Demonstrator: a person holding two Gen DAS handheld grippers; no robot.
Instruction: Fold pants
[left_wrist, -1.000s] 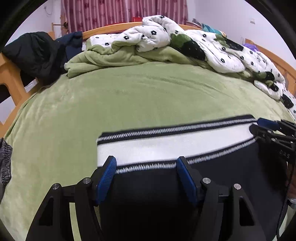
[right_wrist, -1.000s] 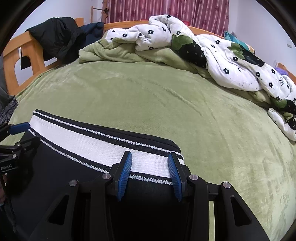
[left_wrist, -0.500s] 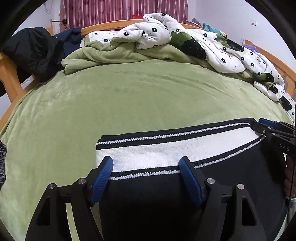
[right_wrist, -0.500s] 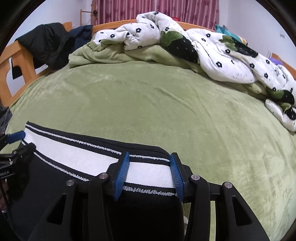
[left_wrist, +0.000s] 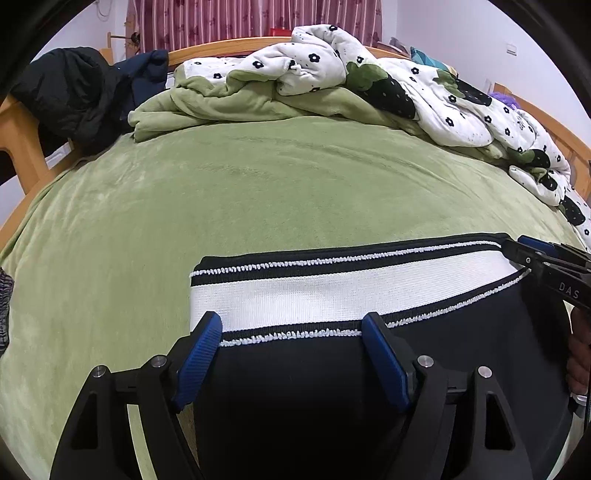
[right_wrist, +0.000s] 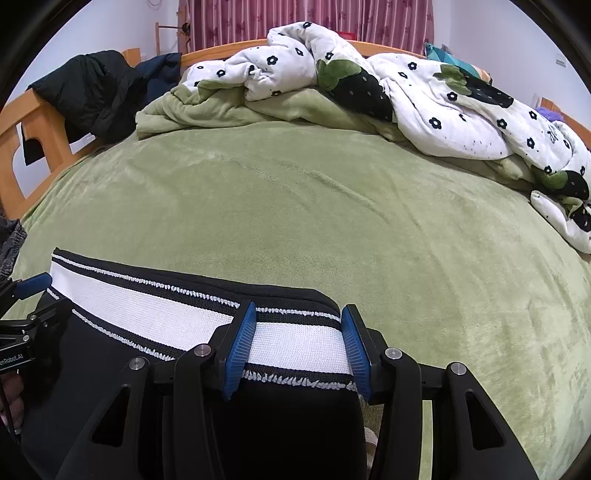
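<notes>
Black pants lie flat on the green bed cover (left_wrist: 258, 192), their white waistband (left_wrist: 332, 291) edged with black stripes and turned toward the far side. My left gripper (left_wrist: 291, 321) hangs over the band's left end. Its jaws are opening and stand wide, and the blue pads (left_wrist: 199, 354) do not press the cloth. My right gripper (right_wrist: 300, 310) straddles the waistband (right_wrist: 147, 306) at its right end, pads apart and the band flat between them. Each gripper also shows in the other's view: the right gripper (left_wrist: 532, 251) and the left gripper (right_wrist: 29, 291).
A white quilt with black flowers (left_wrist: 314, 62) and a bunched green blanket (left_wrist: 221, 107) are piled along the far side. A dark jacket (left_wrist: 74, 92) hangs over the wooden bed frame (left_wrist: 22, 147) at left. A grey garment (left_wrist: 3, 306) lies at the left edge.
The left gripper's jaws have spread wider over the waistband. The right gripper's jaws have parted slightly. The pants lie where they were.
</notes>
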